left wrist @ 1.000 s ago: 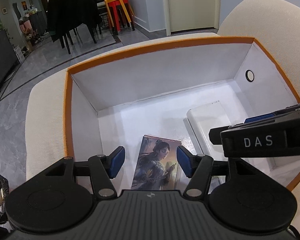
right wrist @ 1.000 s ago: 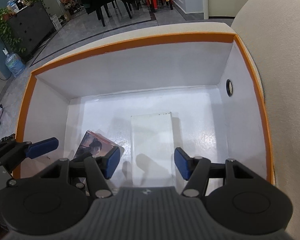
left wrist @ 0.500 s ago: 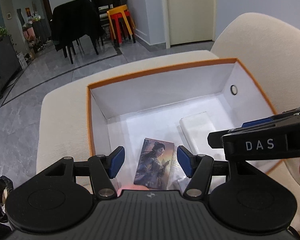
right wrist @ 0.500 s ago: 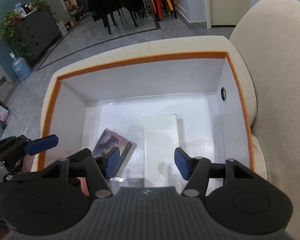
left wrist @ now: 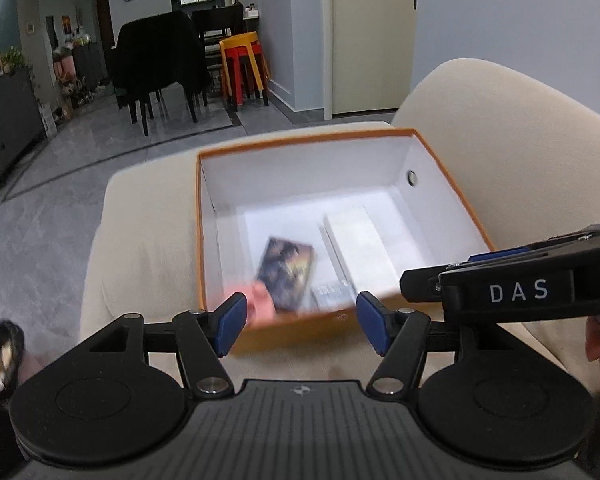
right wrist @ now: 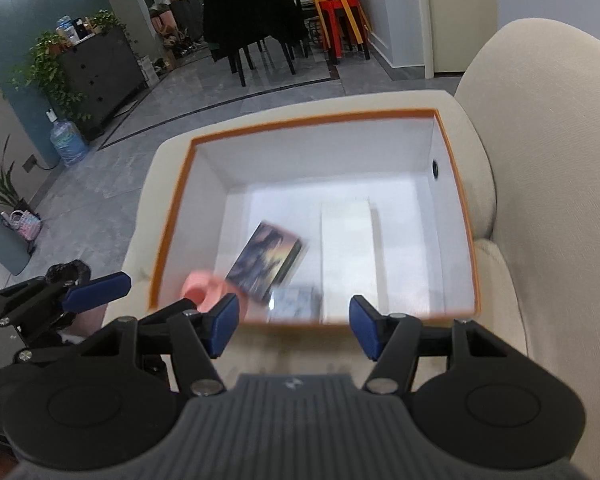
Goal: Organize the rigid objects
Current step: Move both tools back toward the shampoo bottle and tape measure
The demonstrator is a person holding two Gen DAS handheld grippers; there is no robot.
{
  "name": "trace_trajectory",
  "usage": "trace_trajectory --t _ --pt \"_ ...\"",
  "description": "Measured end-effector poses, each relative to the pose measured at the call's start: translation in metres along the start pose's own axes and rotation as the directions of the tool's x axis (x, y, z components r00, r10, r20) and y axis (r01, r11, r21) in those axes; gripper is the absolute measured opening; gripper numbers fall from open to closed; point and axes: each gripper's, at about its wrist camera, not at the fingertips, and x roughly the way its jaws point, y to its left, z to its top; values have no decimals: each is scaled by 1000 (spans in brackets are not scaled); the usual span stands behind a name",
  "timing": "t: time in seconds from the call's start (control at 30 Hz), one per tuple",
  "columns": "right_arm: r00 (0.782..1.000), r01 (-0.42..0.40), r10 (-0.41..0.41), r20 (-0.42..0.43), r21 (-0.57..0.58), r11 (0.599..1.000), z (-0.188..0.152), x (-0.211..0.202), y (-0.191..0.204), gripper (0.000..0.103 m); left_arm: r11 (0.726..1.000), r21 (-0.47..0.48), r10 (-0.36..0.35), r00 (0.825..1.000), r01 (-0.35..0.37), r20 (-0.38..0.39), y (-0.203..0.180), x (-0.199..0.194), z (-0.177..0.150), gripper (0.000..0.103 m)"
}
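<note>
**Both grippers hovering empty before the box**

We are holding the left gripper with its blue pads spread wide and nothing between them, just short of the near rim of the orange-edged box. We are keeping the right gripper equally wide apart and empty, beside the left one. The box is sitting on a cream sofa. Inside it, a picture card box is lying tilted left of centre, a long white box is lying just beside it to the right, a pink object is resting at the near left corner, and a small blurred grey item is sitting by the near wall.
</note>
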Motion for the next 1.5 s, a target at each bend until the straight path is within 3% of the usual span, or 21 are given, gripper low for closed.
trace_trajectory --t 0.43,0.7,0.93,1.13,1.27,1.37,1.5 --pt "1000 5 -5 -26 -23 1000 -94 -46 8 61 994 -86 -61 998 61 -5 -18 -42 -78 74" --pt "998 -1 1 -68 -4 1000 -134 -58 -10 62 985 -143 -99 994 93 -35 -19 -54 -122 75" --pt "991 67 -69 -110 -20 998 -166 -61 -40 65 982 -161 -110 992 99 -65 -10 -55 -156 75" --pt "981 81 -86 -171 -37 996 -180 -60 -60 69 990 -90 -115 988 106 -100 -14 -44 -172 75" --pt "968 81 -112 -224 -141 987 -192 -51 -54 70 991 -39 -132 984 128 -122 -16 -34 -175 75" --pt "962 69 -126 -241 -230 971 -200 -45 -44 80 992 34 -120 987 124 -108 -22 -30 -173 75" --pt "957 68 -153 -246 -321 945 -203 -41 -30 79 980 123 -148 986 157 -78 -27 -26 -173 75"
